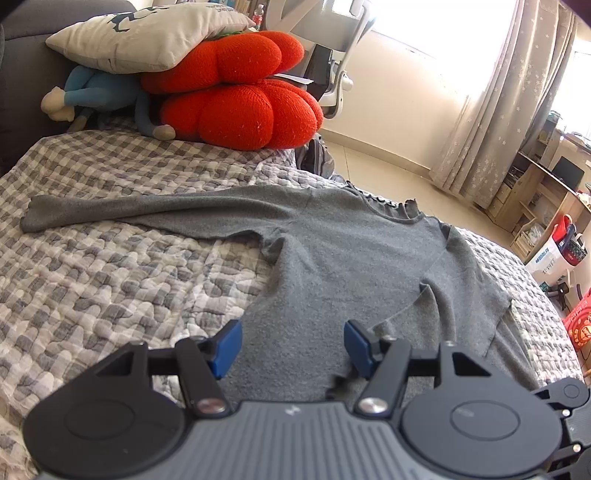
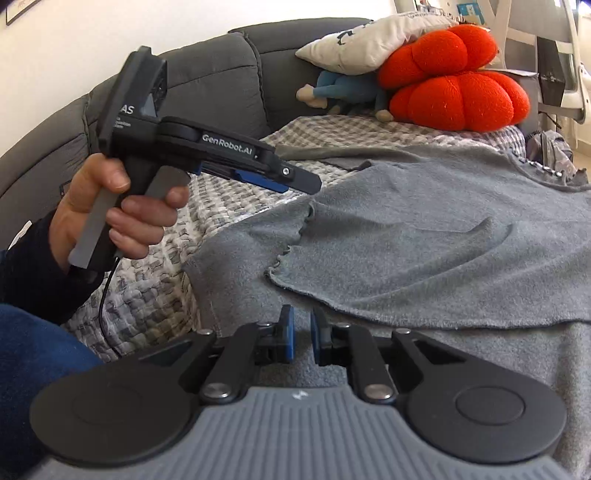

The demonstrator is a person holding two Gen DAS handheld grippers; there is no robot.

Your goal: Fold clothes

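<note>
A grey long-sleeved sweater (image 1: 351, 258) lies flat on a checked quilt (image 1: 110, 277), with its frilled neckline (image 1: 391, 210) at the far side. One sleeve (image 1: 110, 210) stretches out to the left. The other sleeve (image 2: 424, 266) is folded across the body, its curled cuff (image 2: 286, 254) lying loose. My left gripper (image 1: 293, 347) is open just above the sweater's lower left part, blue pads wide apart and holding nothing. A hand (image 2: 110, 206) holds it in the right wrist view. My right gripper (image 2: 302, 338) hovers over the sweater near the hem. Its pads stand a narrow gap apart with nothing between them.
Two red pumpkin cushions (image 1: 236, 92), a white pillow (image 1: 147, 33) and a blue plush toy (image 1: 99, 92) are piled at the far end against the grey sofa back (image 2: 207, 74). Beyond the edge are an office chair (image 1: 332, 55), curtains (image 1: 498, 110) and a desk (image 1: 546, 192).
</note>
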